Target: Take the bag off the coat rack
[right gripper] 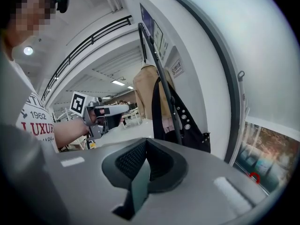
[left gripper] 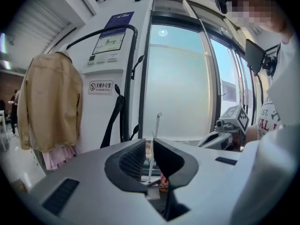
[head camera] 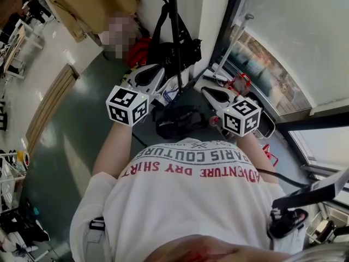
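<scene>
Bag (right gripper: 190, 128), black: hung on coat rack (right gripper: 157, 64), far ahead of both grippers, right of beige jacket (right gripper: 145, 86). Step was approach; bag ungripped. Left gripper (left gripper: 150, 142): jaws narrowly apart, empty. Right gripper (right gripper: 146, 142): jaws together, empty. Next move probably called for wider jaws at strap (left gripper: 114, 121), then lift.

Black metal coat rack pole (head camera: 174, 15) upright over the glossy dark green floor (head camera: 71, 146), at 12 o'clock in the head view; its base cannot be made out. Black studded bag (right gripper: 190, 128) hangs against the pole, body on its 3 o'clock side in the right gripper view. Tan cloth jacket (left gripper: 49, 107) hangs at 9 o'clock in the left gripper view.
</scene>
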